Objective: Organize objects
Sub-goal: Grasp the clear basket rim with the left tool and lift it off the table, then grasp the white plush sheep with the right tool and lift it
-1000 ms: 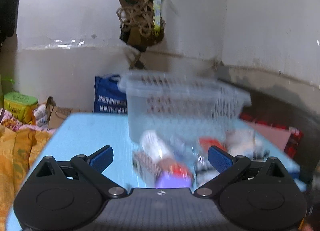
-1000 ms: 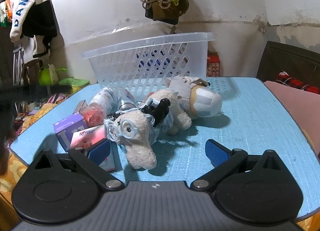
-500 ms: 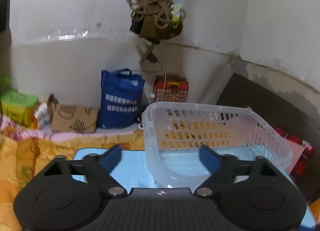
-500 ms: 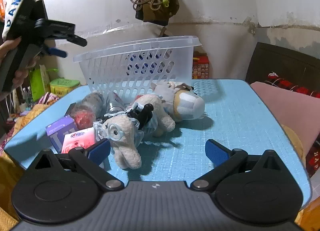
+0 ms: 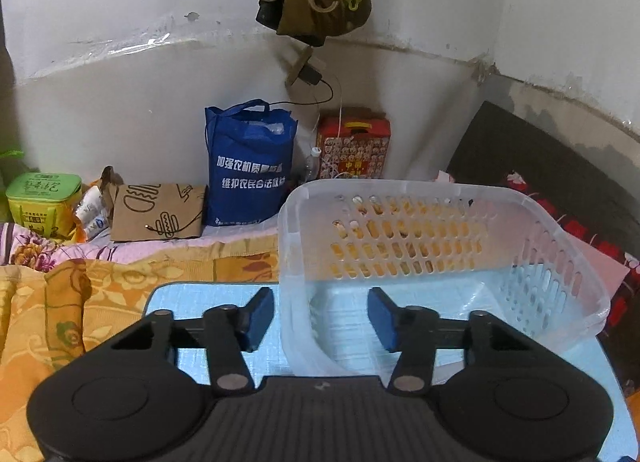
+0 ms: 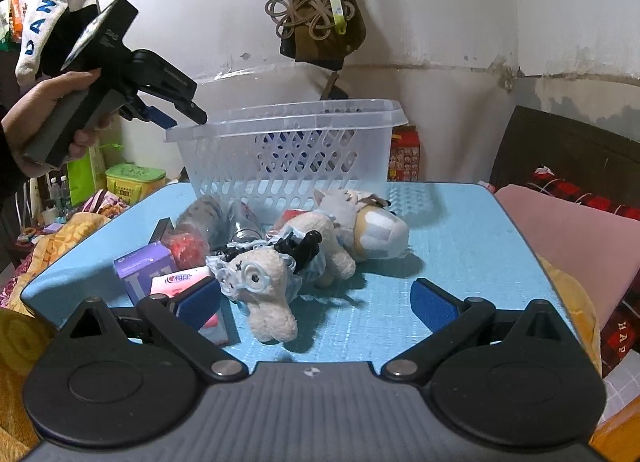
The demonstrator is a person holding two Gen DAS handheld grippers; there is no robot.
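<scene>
While the right gripper [image 6: 314, 300] waits wide open and empty before the toys, the left gripper [image 5: 320, 318] is closing astride the basket [image 5: 440, 198] wall.

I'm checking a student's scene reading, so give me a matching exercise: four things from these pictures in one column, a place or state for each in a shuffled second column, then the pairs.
Things:
1. clear basket
2. purple box
3. sheep plush
4. left gripper

Places or states:
A. at the basket's near left rim, jaws closing with the rim between them
B. empty, at the table's far side
C. lying between the right gripper's open fingers
D. near the table's left edge

Pairs: 1-B, 2-D, 3-C, 4-A
</scene>
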